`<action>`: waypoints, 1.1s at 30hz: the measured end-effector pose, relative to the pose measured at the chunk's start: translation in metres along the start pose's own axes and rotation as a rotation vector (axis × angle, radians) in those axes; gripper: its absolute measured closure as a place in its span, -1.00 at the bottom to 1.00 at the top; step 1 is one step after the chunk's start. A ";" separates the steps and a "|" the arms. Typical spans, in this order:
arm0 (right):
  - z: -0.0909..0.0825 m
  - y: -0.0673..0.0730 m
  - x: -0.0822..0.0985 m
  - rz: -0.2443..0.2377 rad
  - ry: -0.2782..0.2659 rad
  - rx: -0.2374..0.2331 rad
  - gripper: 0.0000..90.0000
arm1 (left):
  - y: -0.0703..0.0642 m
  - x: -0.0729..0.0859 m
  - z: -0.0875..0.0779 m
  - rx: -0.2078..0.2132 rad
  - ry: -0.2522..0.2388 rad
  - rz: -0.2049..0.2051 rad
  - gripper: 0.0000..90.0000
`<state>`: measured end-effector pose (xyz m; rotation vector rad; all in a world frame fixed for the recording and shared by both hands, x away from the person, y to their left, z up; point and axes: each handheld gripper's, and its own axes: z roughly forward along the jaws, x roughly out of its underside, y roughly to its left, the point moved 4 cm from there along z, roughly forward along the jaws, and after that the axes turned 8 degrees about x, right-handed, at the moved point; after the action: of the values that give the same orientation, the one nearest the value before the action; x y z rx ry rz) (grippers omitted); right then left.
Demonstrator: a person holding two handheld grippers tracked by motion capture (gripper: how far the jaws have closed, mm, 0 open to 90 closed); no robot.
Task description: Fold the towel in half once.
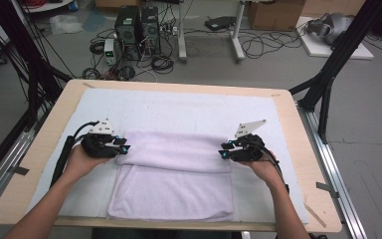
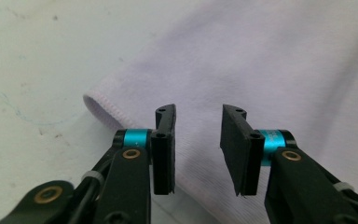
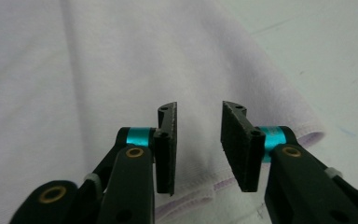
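Observation:
A pale lilac towel (image 1: 174, 179) lies folded on the white mat, its upper layer forming a band across the middle. At the band's left end, my left gripper (image 1: 125, 148) points inward. In the left gripper view this gripper (image 2: 198, 140) is open over the towel (image 2: 261, 60) near its hemmed corner, with nothing between the pads. My right gripper (image 1: 224, 152) sits at the band's right end, pointing inward. The right gripper view has that gripper (image 3: 198, 140) open above the towel (image 3: 98, 70) close to its stitched edge, gripping nothing.
A white mat (image 1: 179, 102) covers most of the wooden table (image 1: 298, 149). Beyond the far edge, computer towers (image 1: 137, 30), cables and boxes stand on the floor. Black frame posts (image 1: 328, 79) rise at both sides of the table.

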<state>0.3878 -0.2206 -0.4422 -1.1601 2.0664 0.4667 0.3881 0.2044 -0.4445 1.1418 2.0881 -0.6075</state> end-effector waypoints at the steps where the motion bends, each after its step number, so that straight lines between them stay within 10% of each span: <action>1: 0.005 -0.002 0.002 -0.005 0.015 0.004 0.42 | 0.002 0.003 0.005 -0.005 0.018 -0.014 0.36; 7: 0.021 0.003 0.006 -0.041 0.082 -0.035 0.87 | 0.001 0.004 0.014 0.022 0.049 0.013 0.86; 21: -0.010 -0.014 -0.023 0.014 -0.017 0.022 0.93 | 0.013 -0.020 -0.012 -0.014 -0.113 -0.048 0.86; 33: -0.005 -0.005 -0.026 -0.022 0.006 -0.009 0.93 | 0.015 -0.016 -0.004 0.021 -0.060 -0.068 0.70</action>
<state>0.3991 -0.2112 -0.4192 -1.1903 2.0566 0.4625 0.4054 0.2059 -0.4313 1.0543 2.0810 -0.6890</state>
